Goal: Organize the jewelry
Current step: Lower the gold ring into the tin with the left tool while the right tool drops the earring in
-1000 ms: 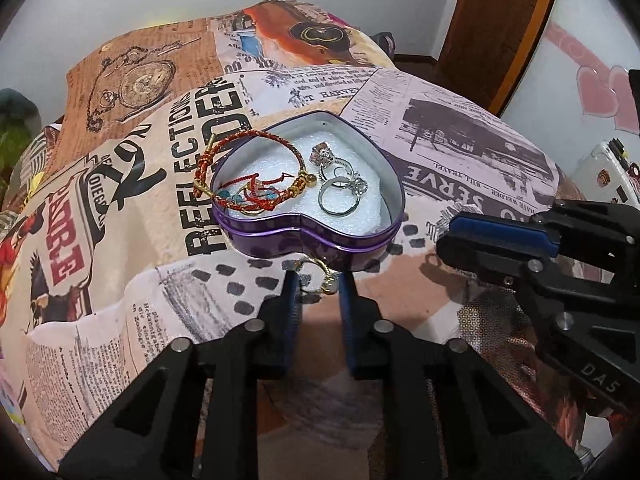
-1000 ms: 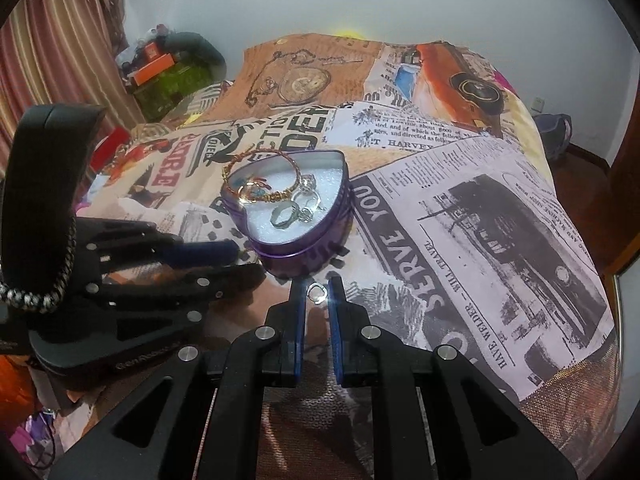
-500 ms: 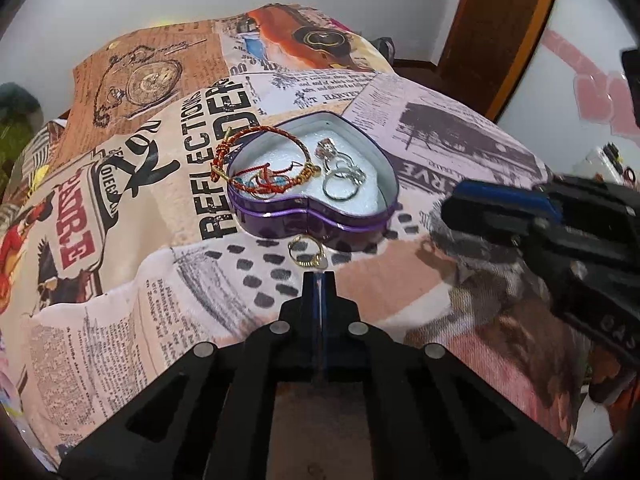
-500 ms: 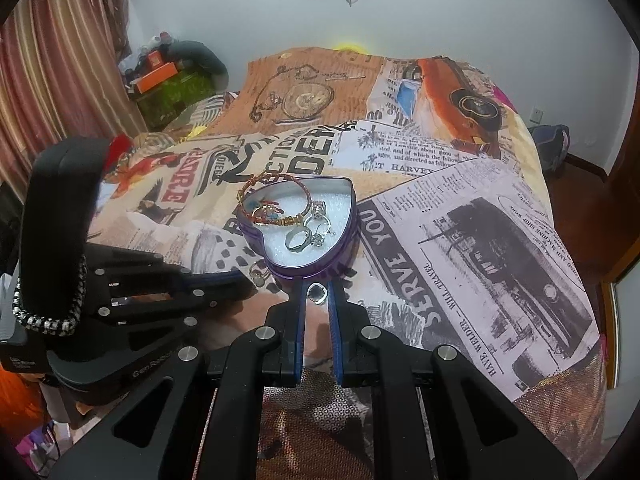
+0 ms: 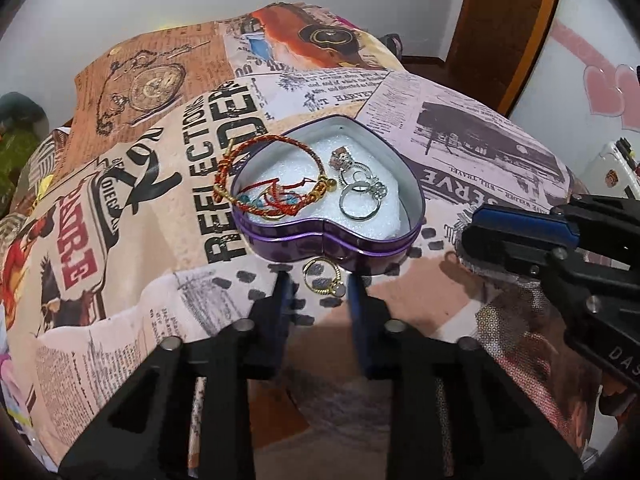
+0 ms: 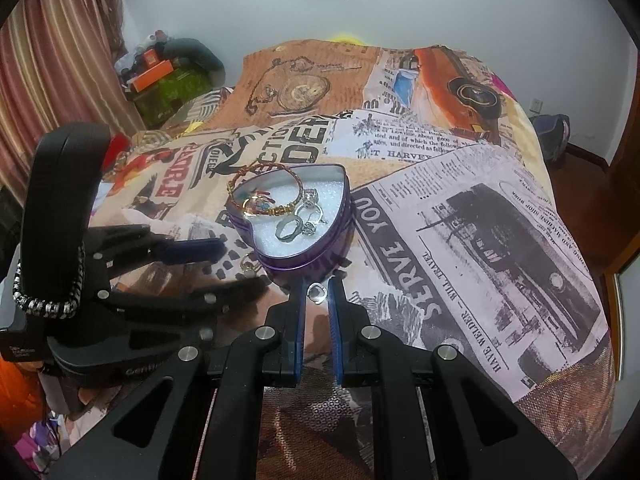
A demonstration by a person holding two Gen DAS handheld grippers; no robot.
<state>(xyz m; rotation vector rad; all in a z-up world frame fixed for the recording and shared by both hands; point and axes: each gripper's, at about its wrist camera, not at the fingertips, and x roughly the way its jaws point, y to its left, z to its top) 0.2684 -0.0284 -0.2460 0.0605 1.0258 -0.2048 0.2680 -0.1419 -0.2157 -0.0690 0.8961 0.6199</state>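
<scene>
A purple heart-shaped tin (image 5: 320, 236) (image 6: 304, 260) sits on the printed bedspread, holding a red-and-gold bracelet (image 5: 256, 148) and silver rings (image 5: 358, 200) on white foam. Just in front of the tin a gold ring (image 5: 307, 270) (image 6: 247, 266) lies on the cloth. My left gripper (image 5: 319, 286) (image 6: 238, 266) straddles it with its jaws opening, and the pads do not touch it. To its right, my right gripper (image 6: 317, 294) (image 5: 476, 224) is shut on a small silver ring (image 6: 317, 292), held just above the cloth near the tin's point.
The bedspread (image 6: 480, 220) falls away at the right and front edges. A wooden door (image 5: 500, 20) stands at the back right, and a white box (image 5: 612, 168) is beside the bed. Curtains (image 6: 60, 60) and clutter (image 6: 160, 80) fill the back left.
Half a second ago the left gripper's jaws were shut, a little back from the gold ring. Now they stand apart on either side of it. The right gripper still holds its silver ring.
</scene>
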